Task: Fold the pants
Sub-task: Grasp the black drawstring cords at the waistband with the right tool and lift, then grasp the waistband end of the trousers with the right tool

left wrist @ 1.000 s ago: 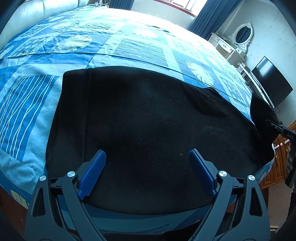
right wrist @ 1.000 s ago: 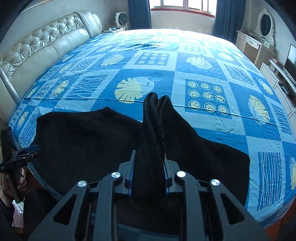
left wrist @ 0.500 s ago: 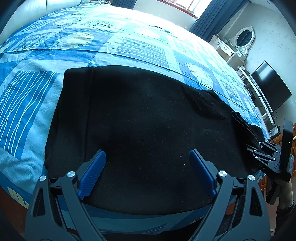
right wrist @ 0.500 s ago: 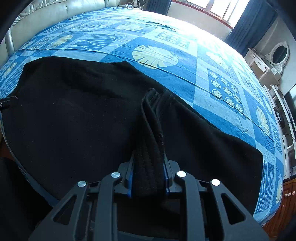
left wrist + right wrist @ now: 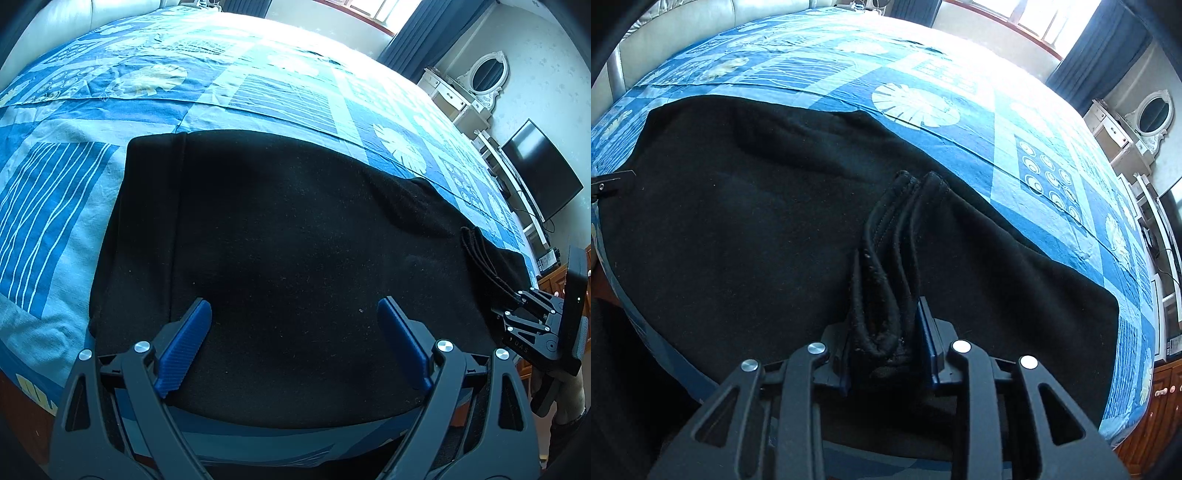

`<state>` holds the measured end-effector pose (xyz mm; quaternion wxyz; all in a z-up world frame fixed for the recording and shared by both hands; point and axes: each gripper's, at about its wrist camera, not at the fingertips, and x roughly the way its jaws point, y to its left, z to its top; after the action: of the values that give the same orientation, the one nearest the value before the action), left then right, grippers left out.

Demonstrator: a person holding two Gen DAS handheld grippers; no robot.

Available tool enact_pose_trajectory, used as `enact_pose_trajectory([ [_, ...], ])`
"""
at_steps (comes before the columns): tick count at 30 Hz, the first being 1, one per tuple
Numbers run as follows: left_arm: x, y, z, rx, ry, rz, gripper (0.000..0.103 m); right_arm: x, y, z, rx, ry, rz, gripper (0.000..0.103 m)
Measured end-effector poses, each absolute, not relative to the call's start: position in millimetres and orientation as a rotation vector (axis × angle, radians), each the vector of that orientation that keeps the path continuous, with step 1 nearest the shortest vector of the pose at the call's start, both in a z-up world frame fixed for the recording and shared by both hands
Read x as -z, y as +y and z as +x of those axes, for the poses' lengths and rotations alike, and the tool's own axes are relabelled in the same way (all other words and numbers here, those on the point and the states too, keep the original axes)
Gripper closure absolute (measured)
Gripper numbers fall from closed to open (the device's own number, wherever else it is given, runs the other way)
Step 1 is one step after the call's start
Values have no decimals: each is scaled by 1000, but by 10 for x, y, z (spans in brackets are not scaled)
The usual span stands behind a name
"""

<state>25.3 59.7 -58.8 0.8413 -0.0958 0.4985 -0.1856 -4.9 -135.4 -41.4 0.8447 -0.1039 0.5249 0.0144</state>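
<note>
One bed (image 5: 258,92), its blue patterned cover spread flat, carries one pair of black pants (image 5: 295,258), which lies along the near edge and reaches from the near left corner most of the way toward the near right corner. Beyond the bed's right edge stand one white dresser (image 5: 461,99) with an oval mirror and one dark TV (image 5: 539,173); a padded headboard (image 5: 665,29) runs along the left edge.

Two grippers are in view. The left gripper (image 5: 293,347) hovers level over the near edge, pointing across the bed, its blue fingers (image 5: 184,347) spread wide with nothing between them; the pants lie flat directly under and ahead of it. The right gripper (image 5: 886,332) is also held low at the near edge, farther right, angled across the bed. Its jaws are clamped on a bunched, several-layered band of the pants (image 5: 894,258), which rises out of the grip and drapes forward onto the flat cloth. From the left wrist camera, the right gripper (image 5: 517,299) sits at the pants' right end with the gathered band running into it.
</note>
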Motion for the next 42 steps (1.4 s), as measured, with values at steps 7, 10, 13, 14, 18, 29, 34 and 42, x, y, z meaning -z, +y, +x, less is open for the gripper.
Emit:
enact_pose_trajectory([
  [7, 592, 591, 254, 391, 1053, -196, 12, 377, -1179, -191, -76, 1095, -228, 70],
  [10, 596, 593, 255, 391, 1052, -196, 12, 351, -1107, -243, -97, 1088, -237, 70],
  [13, 593, 591, 253, 392, 1052, -195, 12, 282, -1090, -310, -133, 1083, -202, 70],
  [14, 594, 587, 252, 393, 1051, -192, 12, 235, -1107, -345, -170, 1081, -169, 70],
  [18, 597, 570, 237, 397, 1049, -181, 12, -83, -1550, -526, -356, 1018, 56, 69],
  [29, 606, 616, 257, 400, 1055, -208, 12, 670, -4583, -486, -82, 990, 851, 44],
  [34, 605, 617, 244, 401, 1053, -207, 12, 1093, -4607, -269, -188, 1008, 1004, 49],
  [42, 597, 597, 224, 398, 1051, -191, 12, 1297, -4581, -205, -190, 1025, 1080, 80],
])
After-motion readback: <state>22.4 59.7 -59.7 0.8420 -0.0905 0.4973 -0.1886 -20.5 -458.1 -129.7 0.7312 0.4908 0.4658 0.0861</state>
